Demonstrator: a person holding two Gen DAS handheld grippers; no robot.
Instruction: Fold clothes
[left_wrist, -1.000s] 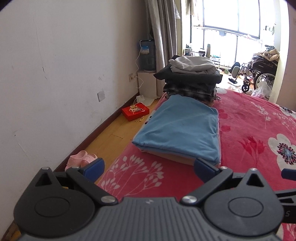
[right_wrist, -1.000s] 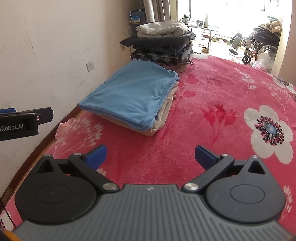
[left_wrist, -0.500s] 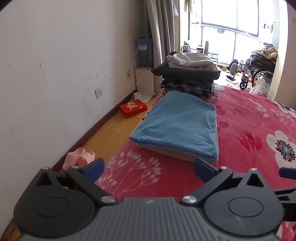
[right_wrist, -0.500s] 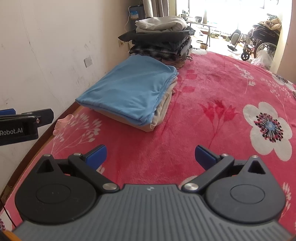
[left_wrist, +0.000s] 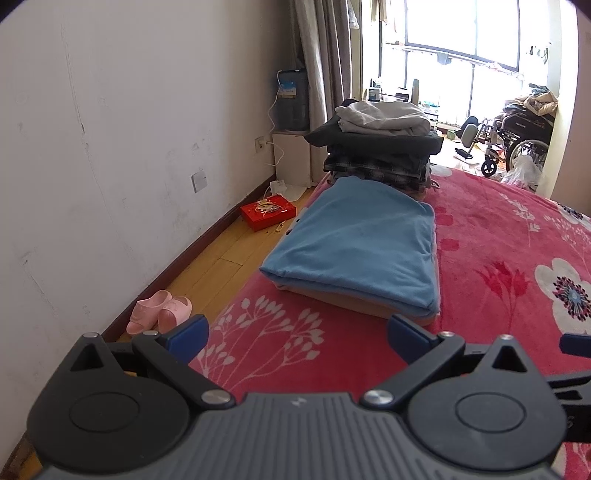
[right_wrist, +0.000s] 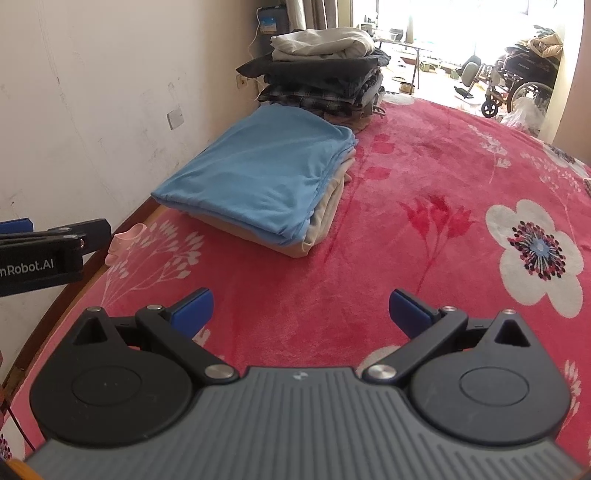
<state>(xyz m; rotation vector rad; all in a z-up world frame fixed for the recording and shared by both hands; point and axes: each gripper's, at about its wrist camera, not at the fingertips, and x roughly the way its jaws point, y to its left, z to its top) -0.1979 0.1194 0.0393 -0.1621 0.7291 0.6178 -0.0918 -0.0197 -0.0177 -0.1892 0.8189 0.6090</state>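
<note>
1. The bed (right_wrist: 424, 177), covered in a red floral blanket, fills both views; nothing unfolded lies on the part that shows.
2. A tall stack of folded clothes (left_wrist: 380, 147) stands at the far end of the bed beside the wall, a pale garment on top of dark and plaid ones.
3. A folded blue garment (right_wrist: 266, 170) lies flat on a folded beige one, just in front of the tall stack and near the bed's wall-side edge. Its edges look squared, so this fold seems finished.
4. The left gripper (left_wrist: 297, 332) hovers short of the blue garment, fingers spread apart and empty.
5. The right gripper (right_wrist: 301, 308) hangs over bare blanket, fingers likewise released, gripping nothing.
6. Judged from this, the work is between items: the next move calls for fetching another unfolded garment, none of which is in view.
</note>
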